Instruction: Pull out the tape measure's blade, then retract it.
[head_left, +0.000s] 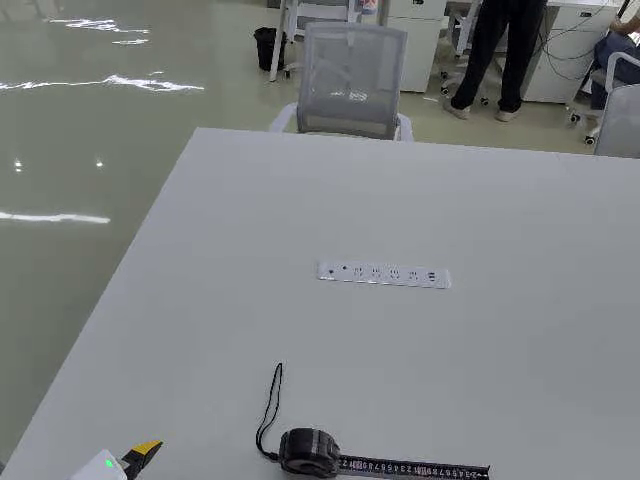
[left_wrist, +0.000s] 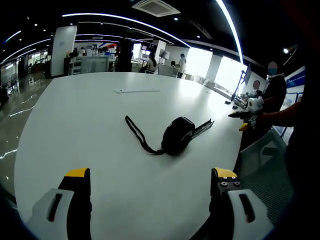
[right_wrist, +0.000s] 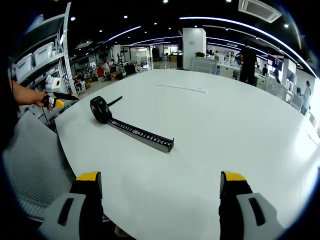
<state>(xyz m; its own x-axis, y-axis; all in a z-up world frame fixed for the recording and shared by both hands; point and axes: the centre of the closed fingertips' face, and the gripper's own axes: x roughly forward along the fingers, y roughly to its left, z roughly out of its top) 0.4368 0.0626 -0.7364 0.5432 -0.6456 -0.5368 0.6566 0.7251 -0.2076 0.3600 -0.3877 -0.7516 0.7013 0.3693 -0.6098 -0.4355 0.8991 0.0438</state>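
Both the left hand-held gripper (left_wrist: 150, 173) and right hand-held gripper (right_wrist: 162, 176) stood open; ahead, the black round tape measure (right_wrist: 100, 109), yellow-marked blade (right_wrist: 142, 134) extended, apparently awaited retraction.

The tape measure (head_left: 308, 452) has a rounded black case and rests on the white desk (head_left: 400, 200), close to the near edge. Its dark blade (head_left: 415, 468), printed with pale numerals, is pulled out and lies flat and straight on the desk. A black wrist strap (head_left: 270, 405) trails from the case's opposite end.

Large white table (head_left: 200, 300), grey mesh chair (head_left: 352, 75) behind it, glossy pale floor (head_left: 90, 140), ceiling light strips (left_wrist: 230, 27).
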